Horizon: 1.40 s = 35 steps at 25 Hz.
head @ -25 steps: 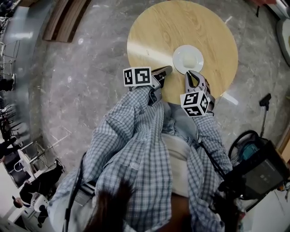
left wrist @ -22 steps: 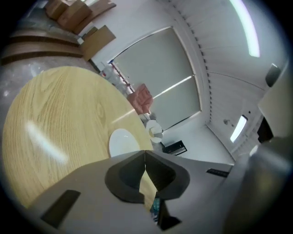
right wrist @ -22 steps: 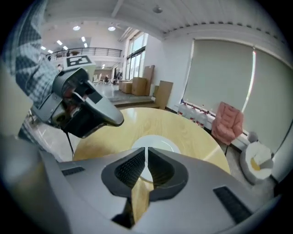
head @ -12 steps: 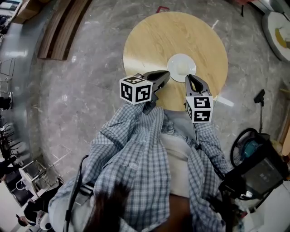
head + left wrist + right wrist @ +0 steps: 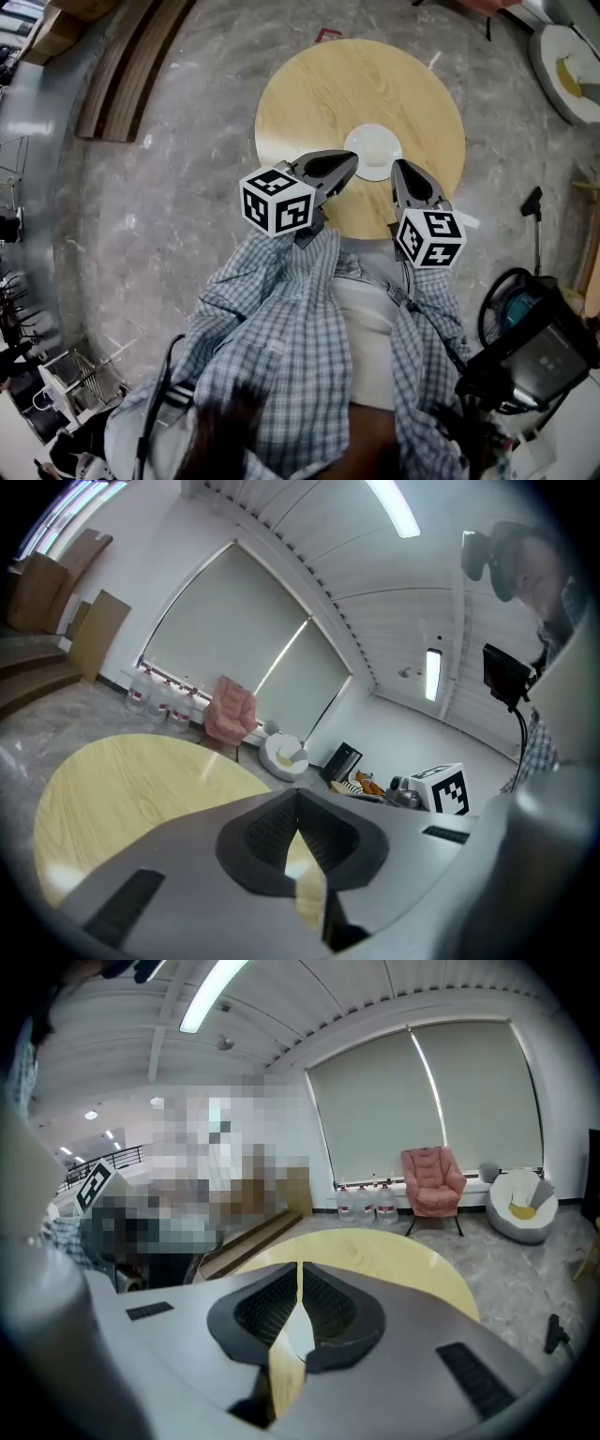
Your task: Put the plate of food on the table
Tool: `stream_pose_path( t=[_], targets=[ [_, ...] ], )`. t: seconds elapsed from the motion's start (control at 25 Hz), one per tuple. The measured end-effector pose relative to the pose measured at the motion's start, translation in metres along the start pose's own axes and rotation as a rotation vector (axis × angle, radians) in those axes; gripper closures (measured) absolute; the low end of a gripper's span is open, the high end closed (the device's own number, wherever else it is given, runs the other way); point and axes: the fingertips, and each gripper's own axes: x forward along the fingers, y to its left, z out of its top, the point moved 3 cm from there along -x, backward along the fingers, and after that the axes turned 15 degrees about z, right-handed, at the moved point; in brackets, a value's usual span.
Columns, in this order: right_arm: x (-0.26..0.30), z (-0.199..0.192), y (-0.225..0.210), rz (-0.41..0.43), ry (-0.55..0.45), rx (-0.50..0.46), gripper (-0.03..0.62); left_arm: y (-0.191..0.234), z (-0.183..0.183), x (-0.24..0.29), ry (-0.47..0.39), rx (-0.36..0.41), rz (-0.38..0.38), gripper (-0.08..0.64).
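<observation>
A white plate (image 5: 373, 150) rests on the round wooden table (image 5: 319, 84), near the table's front edge. No food can be made out on it in the head view. My left gripper (image 5: 350, 162) hangs above the table just left of the plate, shut and empty. To the plate's right, my right gripper (image 5: 399, 169) is also shut with nothing in it. Neither touches the plate. The left gripper view has its jaws closed tip to tip (image 5: 298, 796) over the tabletop (image 5: 122, 780). The right gripper view shows the same (image 5: 300, 1269) above the table (image 5: 394, 1251).
A white beanbag seat (image 5: 562, 56) sits on the floor at the far right, wooden steps (image 5: 131, 66) at the far left. Dark equipment and a cable loop (image 5: 525, 337) lie at my right side. A pink armchair (image 5: 431, 1177) and water bottles (image 5: 364, 1206) stand beyond the table.
Both grippers have lifted up and away from the plate and rolled, their marker cubes turning. The plate stays on the table.
</observation>
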Motion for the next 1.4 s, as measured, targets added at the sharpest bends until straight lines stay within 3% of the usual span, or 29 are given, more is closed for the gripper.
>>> stream_pose_path(
  t=[0.24,0.36,0.76,1.4],
  targets=[
    [-0.007,0.019,0.011,0.007,-0.044,-0.047,0.568,-0.008,0.009,-0.008,-0.005,0.050,-0.021,0.552],
    [-0.009,0.023,0.011,0.021,-0.071,-0.024,0.568,-0.010,0.010,-0.011,-0.006,0.055,-0.024,0.552],
    [-0.004,0.023,0.010,0.029,-0.068,-0.015,0.568,-0.008,0.012,-0.013,-0.012,-0.021,-0.063,0.552],
    [-0.004,0.019,0.011,0.015,-0.063,-0.023,0.583,-0.014,0.005,-0.011,0.037,0.009,-0.107,0.552]
  ],
)
